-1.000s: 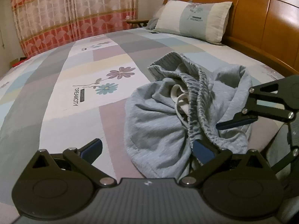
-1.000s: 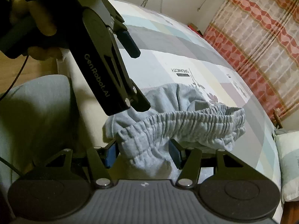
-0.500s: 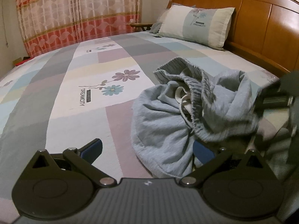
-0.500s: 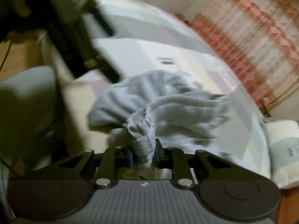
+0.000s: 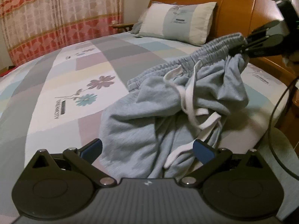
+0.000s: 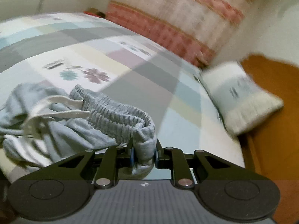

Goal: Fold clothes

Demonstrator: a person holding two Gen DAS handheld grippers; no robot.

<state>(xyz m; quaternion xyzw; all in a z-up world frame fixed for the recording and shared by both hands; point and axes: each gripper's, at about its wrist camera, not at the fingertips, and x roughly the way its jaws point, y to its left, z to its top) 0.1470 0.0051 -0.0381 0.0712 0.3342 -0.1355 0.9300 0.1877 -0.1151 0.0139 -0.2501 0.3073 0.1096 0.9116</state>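
Grey sweat shorts [image 5: 149,115] with a white drawstring [image 5: 188,97] lie crumpled on the bed near its right edge. My right gripper [image 6: 143,154] is shut on the ribbed waistband [image 6: 119,115] and holds that end lifted above the bed. In the left wrist view the same gripper [image 5: 241,47] is at the upper right, with the waistband [image 5: 216,46] stretched up to it. My left gripper [image 5: 147,149] is open, low over the near part of the shorts, which lie between its blue pads [image 5: 202,150].
The bed has a patchwork sheet [image 5: 65,85] with a flower print. A pillow [image 5: 177,21] rests against the wooden headboard [image 5: 243,3]. Red and white curtains [image 5: 56,15] hang at the far side. A black cable [image 5: 276,112] runs down past the bed's right edge.
My right gripper closed on the waistband and lifted it up and toward the headboard, stretching the shorts and pulling out the drawstring. My left gripper stayed open and moved a little closer.
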